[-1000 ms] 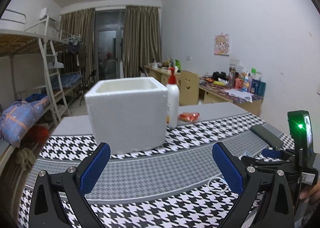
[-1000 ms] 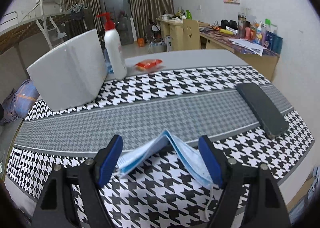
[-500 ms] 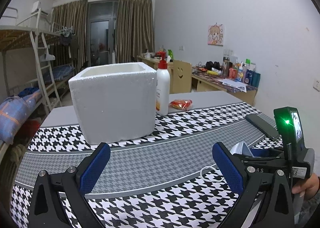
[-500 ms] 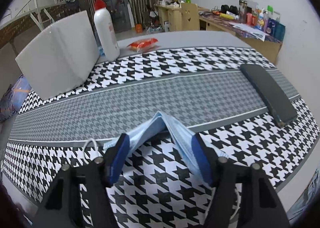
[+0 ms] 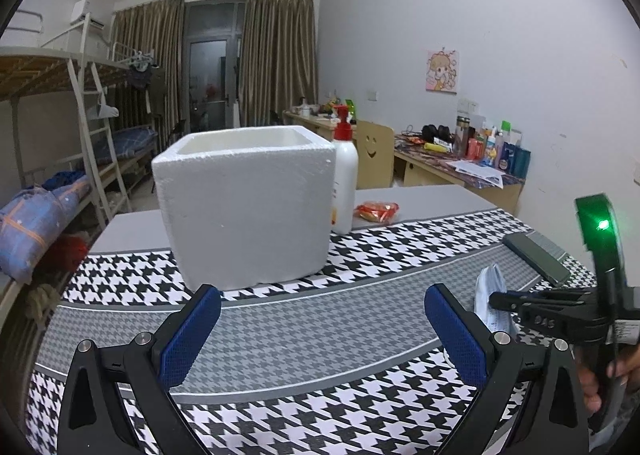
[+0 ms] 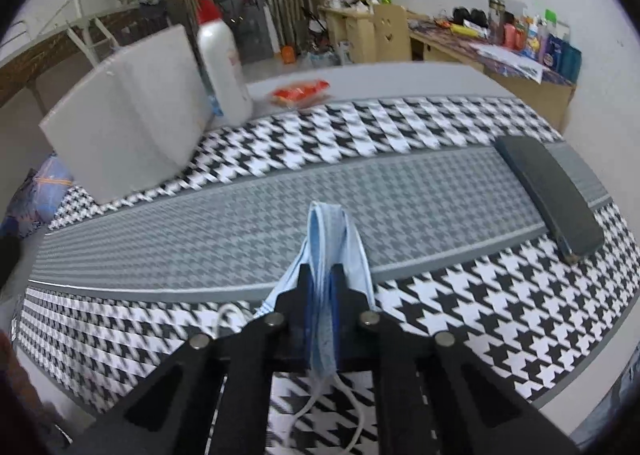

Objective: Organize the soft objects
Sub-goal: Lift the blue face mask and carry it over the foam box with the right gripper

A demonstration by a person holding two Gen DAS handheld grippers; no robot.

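My right gripper (image 6: 322, 279) is shut on a light blue face mask (image 6: 334, 231), folded upward between the pads, its white ear loops hanging below. The mask also shows in the left wrist view (image 5: 490, 297), pinched in the right gripper (image 5: 496, 299) at the right. My left gripper (image 5: 320, 319) is open and empty above the houndstooth cloth. A white foam box (image 5: 248, 207) with an open top stands ahead of the left gripper; it also shows in the right wrist view (image 6: 124, 115) at the far left.
A white pump bottle with a red top (image 5: 344, 183) stands right of the box. A red snack packet (image 5: 376, 211) lies behind it. A dark phone (image 6: 548, 191) lies at the table's right side. The table's front and right edges are close.
My right gripper has shut on the mask, folding it up between the pads, and lifted a little. My left gripper has stayed open, moving slightly closer to the box.
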